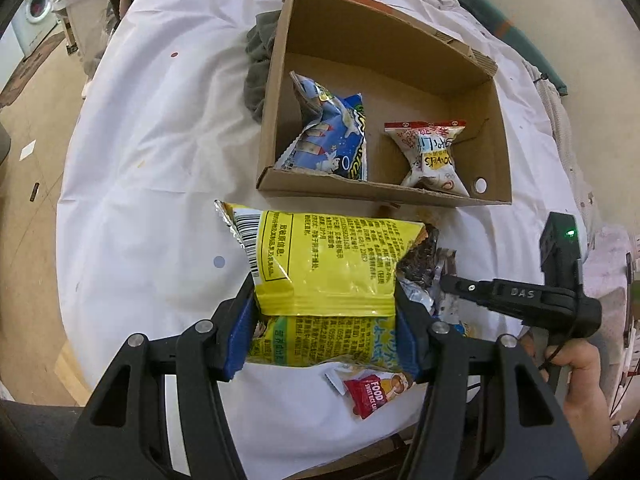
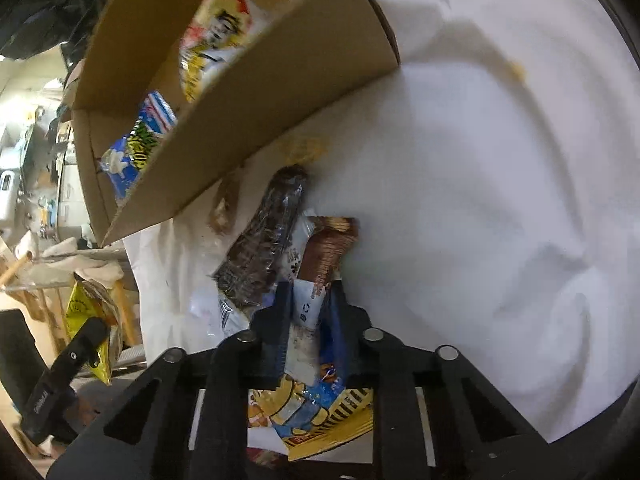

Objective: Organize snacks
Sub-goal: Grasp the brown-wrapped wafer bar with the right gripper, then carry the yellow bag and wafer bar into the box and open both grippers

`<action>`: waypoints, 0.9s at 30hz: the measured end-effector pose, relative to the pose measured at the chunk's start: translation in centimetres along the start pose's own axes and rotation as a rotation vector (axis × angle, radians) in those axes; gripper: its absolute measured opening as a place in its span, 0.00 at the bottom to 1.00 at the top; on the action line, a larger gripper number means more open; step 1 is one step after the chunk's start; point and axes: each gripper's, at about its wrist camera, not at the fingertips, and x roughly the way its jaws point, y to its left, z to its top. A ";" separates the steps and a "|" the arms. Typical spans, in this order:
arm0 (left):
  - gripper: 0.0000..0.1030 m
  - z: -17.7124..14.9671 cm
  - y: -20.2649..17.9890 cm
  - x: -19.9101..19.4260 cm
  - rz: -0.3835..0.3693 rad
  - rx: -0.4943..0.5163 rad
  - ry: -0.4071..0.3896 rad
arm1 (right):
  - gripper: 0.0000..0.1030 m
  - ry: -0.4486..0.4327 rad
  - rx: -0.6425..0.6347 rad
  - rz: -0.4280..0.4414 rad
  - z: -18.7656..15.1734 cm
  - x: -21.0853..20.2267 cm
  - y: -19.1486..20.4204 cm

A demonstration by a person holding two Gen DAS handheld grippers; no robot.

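My left gripper (image 1: 324,300) is shut on a yellow snack bag (image 1: 324,260) and holds it just in front of the cardboard box (image 1: 384,194). The box holds a blue snack bag (image 1: 332,140) and a white and red snack packet (image 1: 432,152). My right gripper (image 2: 310,300) is shut on a brown and white snack packet (image 2: 324,256) beside a dark chocolate-coloured packet (image 2: 264,240); it also shows at the right of the left wrist view (image 1: 520,296). The box (image 2: 260,100) lies up left of it.
A small red food packet (image 1: 372,396) and another yellow packet (image 1: 320,340) lie under my left gripper. A blue and yellow packet (image 2: 312,412) lies under my right gripper. A grey cloth (image 1: 260,72) sits behind the box. The white tablecloth (image 1: 160,140) ends at the left.
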 end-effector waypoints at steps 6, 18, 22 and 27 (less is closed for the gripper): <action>0.54 0.0 0.0 -0.2 0.022 0.002 -0.019 | 0.15 -0.133 -0.059 -0.018 -0.4 -3.3 0.8; 0.54 -0.2 0.4 -1.0 0.108 0.015 -0.105 | 0.15 -0.396 -0.193 0.227 -1.6 -9.9 3.6; 0.54 -0.6 0.1 -2.1 0.121 0.037 -0.170 | 0.15 -0.450 -0.276 0.286 -2.4 -11.7 5.2; 0.54 -1.2 -0.5 -2.6 0.172 0.083 -0.207 | 0.15 -0.483 -0.312 0.304 -2.7 -12.4 6.6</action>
